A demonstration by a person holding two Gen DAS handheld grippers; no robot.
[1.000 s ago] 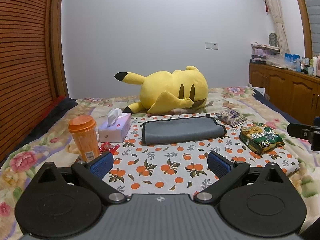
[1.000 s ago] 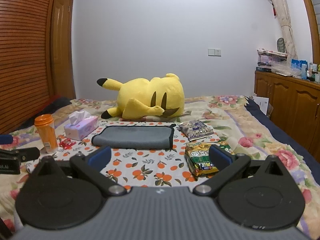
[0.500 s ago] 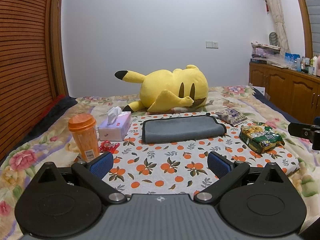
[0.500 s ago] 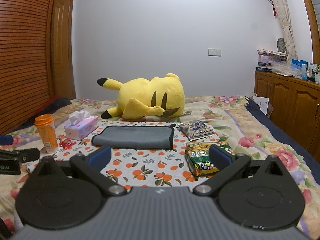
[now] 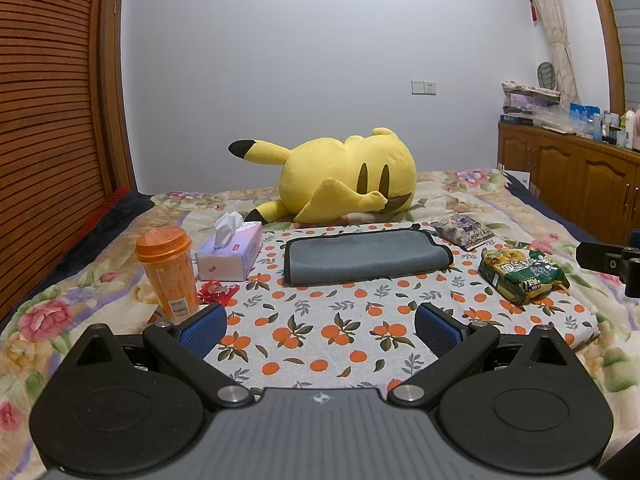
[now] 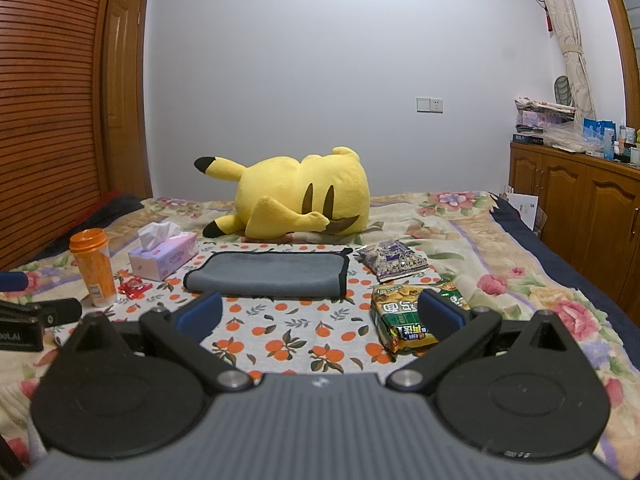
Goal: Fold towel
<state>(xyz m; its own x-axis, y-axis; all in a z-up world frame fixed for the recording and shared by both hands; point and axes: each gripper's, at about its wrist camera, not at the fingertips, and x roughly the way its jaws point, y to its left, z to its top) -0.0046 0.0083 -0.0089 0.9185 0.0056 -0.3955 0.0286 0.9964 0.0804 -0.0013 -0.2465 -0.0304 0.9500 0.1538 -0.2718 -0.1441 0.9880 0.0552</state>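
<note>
Ahead of the left gripper point(image 5: 320, 326), beyond its wide-spread, empty fingers, the grey towel point(image 5: 364, 255) lies folded flat on the orange-print cloth point(image 5: 320, 320), well apart from the tips. The right gripper point(image 6: 320, 316) is likewise wide open and empty, the towel point(image 6: 268, 274) ahead and slightly left, a green snack packet point(image 6: 404, 316) by its right finger.

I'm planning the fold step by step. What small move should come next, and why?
Probably advance both open grippers, left gripper and right gripper, toward the grey towel: it lies flat on the orange-print cloth, untouched, ahead of both.
</note>
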